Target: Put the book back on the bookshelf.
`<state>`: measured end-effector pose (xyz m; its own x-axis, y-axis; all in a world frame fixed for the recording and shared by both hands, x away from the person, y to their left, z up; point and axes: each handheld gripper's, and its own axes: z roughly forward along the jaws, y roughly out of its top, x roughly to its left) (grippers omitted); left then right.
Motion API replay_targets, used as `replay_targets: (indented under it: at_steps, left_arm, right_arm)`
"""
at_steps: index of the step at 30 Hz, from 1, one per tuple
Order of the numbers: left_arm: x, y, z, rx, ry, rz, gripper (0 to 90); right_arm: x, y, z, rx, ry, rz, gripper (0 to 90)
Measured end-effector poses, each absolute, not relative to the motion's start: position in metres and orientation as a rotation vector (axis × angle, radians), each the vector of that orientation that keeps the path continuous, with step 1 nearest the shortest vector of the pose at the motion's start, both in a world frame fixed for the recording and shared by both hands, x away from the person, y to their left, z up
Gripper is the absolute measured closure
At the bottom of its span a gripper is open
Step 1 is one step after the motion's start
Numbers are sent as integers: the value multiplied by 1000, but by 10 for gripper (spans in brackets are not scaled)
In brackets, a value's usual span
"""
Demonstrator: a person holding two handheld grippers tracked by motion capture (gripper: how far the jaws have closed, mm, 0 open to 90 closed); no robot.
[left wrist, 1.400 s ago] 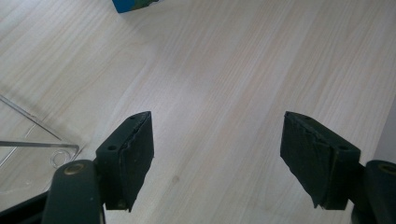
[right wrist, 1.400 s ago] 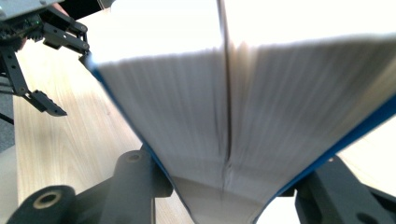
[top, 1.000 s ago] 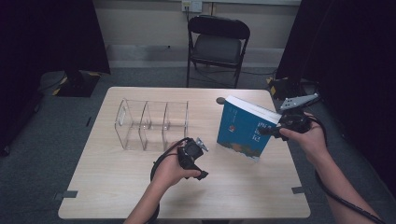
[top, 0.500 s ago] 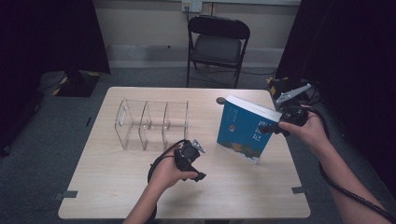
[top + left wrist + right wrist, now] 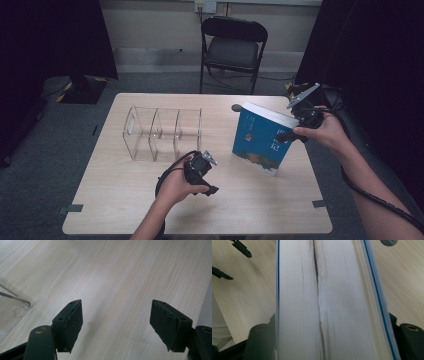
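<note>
A thick blue book (image 5: 260,137) stands on its bottom edge on the right half of the wooden table (image 5: 260,205). My right gripper (image 5: 287,134) is at the book's upper right edge. In the right gripper view the white page edge of the book (image 5: 324,302) fills the space between the jaws, with no gap at either cover. These jaws have just been opening, and the book is still between them. My left gripper (image 5: 202,169) hovers low over bare wood at the table's middle. Its jaws stand open and empty in the left gripper view (image 5: 116,325).
A clear plastic organizer (image 5: 162,132) with three compartments stands on the left half of the table; its corner (image 5: 10,312) lies just left of my left gripper. A small dark disc (image 5: 236,107) lies behind the book. A black folding chair (image 5: 232,47) stands beyond the far edge.
The right hand has shifted a little to the right and up along the book's edge. The book stays where it stood. The left hand has hardly moved.
</note>
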<state>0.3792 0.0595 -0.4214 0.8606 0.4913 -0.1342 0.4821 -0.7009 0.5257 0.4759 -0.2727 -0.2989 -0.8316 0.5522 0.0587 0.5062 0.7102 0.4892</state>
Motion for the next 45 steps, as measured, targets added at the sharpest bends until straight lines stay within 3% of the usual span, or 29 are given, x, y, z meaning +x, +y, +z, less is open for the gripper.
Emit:
replay_targets:
  at_steps: [8,12,24,45]
  left_arm:
    - [379,66,-424,2466,719,19,267]
    - [379,67,-425,2470,727,20,270]
    - [379,68,-426,2470,733,13,278]
    - [381,77,-427,2443,785,1,301]
  right_arm:
    - [480,-251,-301,838,2841,619,234]
    - [480,-245,-301,754,2852,530,421]
    - [481,-241,-300,725,2923,454,574]
    - [455,-228,-291,732,2962,423,609]
